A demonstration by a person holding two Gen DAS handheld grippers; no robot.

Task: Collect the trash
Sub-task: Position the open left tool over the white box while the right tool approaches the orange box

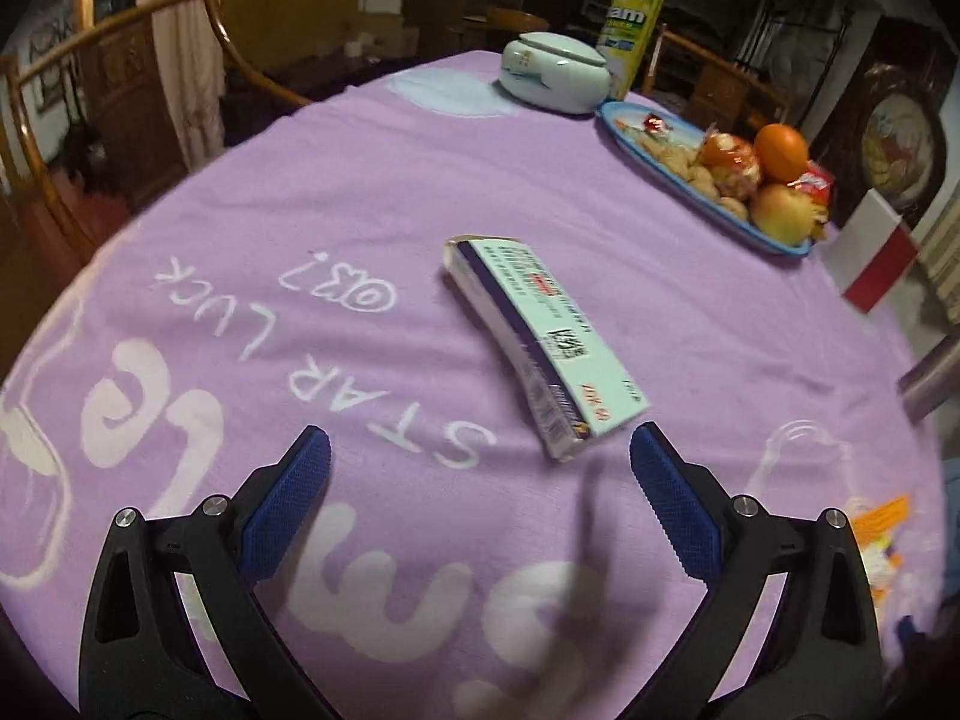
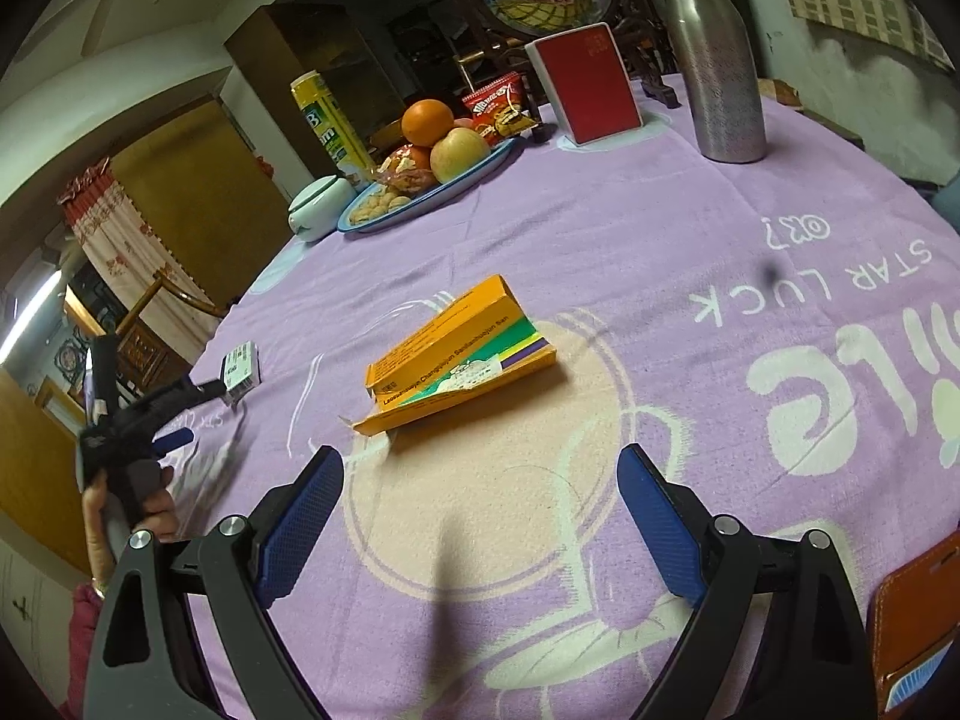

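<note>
The left gripper (image 1: 480,462) is spread wide and empty above the purple cloth (image 1: 360,192). Just ahead lies a flat, pale green box (image 1: 540,342) with a barcode, its long axis running away and slightly leftward. The right gripper (image 2: 480,480) also gapes wide and empty; ahead lies a crushed orange box (image 2: 456,360), long axis slanting away rightward.

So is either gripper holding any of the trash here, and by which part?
Nothing is held. The left gripper is open short of the pale blue box; the right gripper is open short of the orange box.
</note>
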